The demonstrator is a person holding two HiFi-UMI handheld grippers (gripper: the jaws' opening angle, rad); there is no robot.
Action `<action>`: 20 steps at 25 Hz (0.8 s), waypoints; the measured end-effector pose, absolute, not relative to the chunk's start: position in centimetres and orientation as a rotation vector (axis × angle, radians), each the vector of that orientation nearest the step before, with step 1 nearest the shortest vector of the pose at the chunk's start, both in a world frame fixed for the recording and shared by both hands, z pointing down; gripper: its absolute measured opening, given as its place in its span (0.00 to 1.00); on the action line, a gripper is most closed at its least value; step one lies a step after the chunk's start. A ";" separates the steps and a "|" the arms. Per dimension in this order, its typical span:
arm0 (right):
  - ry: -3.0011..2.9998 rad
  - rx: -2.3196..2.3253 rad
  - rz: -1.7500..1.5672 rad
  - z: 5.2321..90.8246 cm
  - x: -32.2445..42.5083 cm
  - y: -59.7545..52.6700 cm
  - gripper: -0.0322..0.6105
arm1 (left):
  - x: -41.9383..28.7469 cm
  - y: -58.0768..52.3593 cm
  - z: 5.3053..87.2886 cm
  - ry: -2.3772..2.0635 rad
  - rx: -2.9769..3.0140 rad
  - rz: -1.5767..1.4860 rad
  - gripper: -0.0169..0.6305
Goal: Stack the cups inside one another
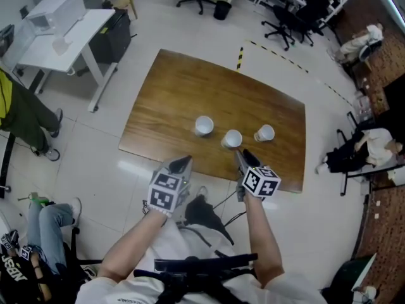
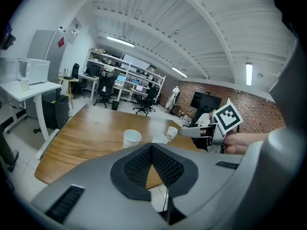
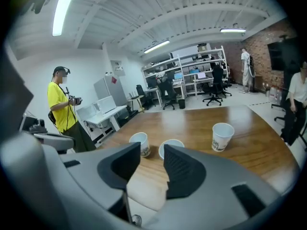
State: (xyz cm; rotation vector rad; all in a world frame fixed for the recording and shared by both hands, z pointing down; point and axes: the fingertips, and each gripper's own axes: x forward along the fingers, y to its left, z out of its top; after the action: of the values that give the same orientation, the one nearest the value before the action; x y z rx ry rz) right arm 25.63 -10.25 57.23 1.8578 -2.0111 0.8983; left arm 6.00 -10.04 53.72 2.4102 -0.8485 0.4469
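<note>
Wooden table (image 1: 183, 87), nothing stacked yet: approach step. Right hand-held gripper (image 3: 152, 153) wide and empty, left hand-held gripper (image 2: 151, 147) closed. Next, straddle the middle cup (image 1: 232, 139) just ahead.

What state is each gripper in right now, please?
Left gripper: closed, holding nothing.
Right gripper: open, holding nothing.

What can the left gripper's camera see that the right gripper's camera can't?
Only the left gripper view shows the right gripper from the side, and the left gripper with its jaws together. Only the right gripper view shows a person in a yellow shirt, and the right gripper's jaws apart, holding nothing. Both show the three white cups standing on the wooden table.
</note>
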 end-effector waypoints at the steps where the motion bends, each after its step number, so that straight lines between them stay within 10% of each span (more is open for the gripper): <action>1: -2.000 1.844 0.898 57.9 26.3 -10.9 0.33 | 6.6 -10.3 53.9 -0.853 2.403 0.446 0.02; 20: -1.883 1.611 0.956 66.1 30.6 -16.9 0.31 | 11.2 -12.9 56.6 -0.937 2.309 0.444 0.02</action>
State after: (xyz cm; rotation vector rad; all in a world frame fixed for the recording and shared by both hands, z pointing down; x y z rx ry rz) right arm 30.57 -16.92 66.08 1.6106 -1.8833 0.9555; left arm 11.19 -12.91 56.62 2.3089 -0.9366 0.4436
